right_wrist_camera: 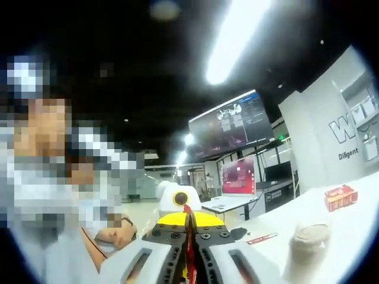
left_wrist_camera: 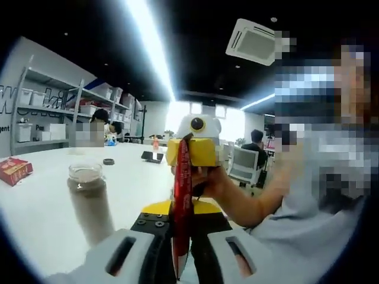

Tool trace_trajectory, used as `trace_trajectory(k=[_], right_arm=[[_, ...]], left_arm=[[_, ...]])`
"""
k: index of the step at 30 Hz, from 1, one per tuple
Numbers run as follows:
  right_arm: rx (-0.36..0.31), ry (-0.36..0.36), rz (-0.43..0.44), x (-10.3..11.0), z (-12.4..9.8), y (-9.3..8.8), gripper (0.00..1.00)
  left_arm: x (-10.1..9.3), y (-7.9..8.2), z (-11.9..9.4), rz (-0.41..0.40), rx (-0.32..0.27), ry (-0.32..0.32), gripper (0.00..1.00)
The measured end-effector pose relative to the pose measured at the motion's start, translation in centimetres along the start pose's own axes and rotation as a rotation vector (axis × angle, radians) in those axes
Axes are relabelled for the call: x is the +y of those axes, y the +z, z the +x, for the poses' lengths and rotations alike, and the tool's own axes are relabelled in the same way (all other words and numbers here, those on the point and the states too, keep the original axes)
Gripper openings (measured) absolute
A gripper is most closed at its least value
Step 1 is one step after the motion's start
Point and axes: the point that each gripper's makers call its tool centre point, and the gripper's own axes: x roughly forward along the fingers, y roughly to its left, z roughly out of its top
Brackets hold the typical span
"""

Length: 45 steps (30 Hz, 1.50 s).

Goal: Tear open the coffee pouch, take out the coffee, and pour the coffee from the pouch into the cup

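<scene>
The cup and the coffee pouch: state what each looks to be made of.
Cup: looks like frosted translucent plastic or glass; its wall is hazy, matte, and a brownish layer shows through near the rim. Which of the two, the look leaves open.
Coffee pouch: likely thin plastic or foil laminate; it is a slim red strip, slightly glossy, pinched edge-on between the left gripper and the right gripper.

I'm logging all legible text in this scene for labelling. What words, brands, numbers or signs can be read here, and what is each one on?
"Diligent", small dark lettering on the white wall, below a large letter "W" cut off by shelving.
Large grey letters on the white wall behind the metal shelves: partly hidden, unreadable.
Red printed box on the white table: print too blurred.
Red coffee pouch held in both grippers: too blurred.
Dark wall screen: content too small.
</scene>
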Motion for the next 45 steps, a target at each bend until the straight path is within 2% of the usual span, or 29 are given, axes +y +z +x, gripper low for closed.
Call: trace_trajectory(k=[4,7,12,19,29,45], right_arm=[[0.028,0.007,-0.024,0.27,0.34,-0.01,0.08],[0.034,0.0,-0.039,0.23,-0.04,0.14,0.1],[0.018,0.004,-0.005,-0.33,-0.47,0.35,0.09],[0.04,0.001,-0.006,-0.21,0.07,-0.37,0.09],[0.05,0.006,-0.008,-0.27,0.43,-0.32,0.06],[0.034,0.004,0.001,-0.52,0.1,-0.46,0.06]], left_arm=[[-0.17,-0.07,-0.62,-0.02,0.013,-0.005,0.12],[-0.14,0.31,-0.91,-0.053,-0.004,-0.012,0.12],[0.09,0.13,-0.73,-0.073,-0.003,-0.008,0.12],[-0.23,-0.13,-0.32,-0.068,0.013,-0.017,0.12],[-0.28,-0.29,-0.19,-0.063,0.02,-0.021,0.12],[-0.15,-0.49,-0.24,-0.066,0.028,-0.01,0.12]])
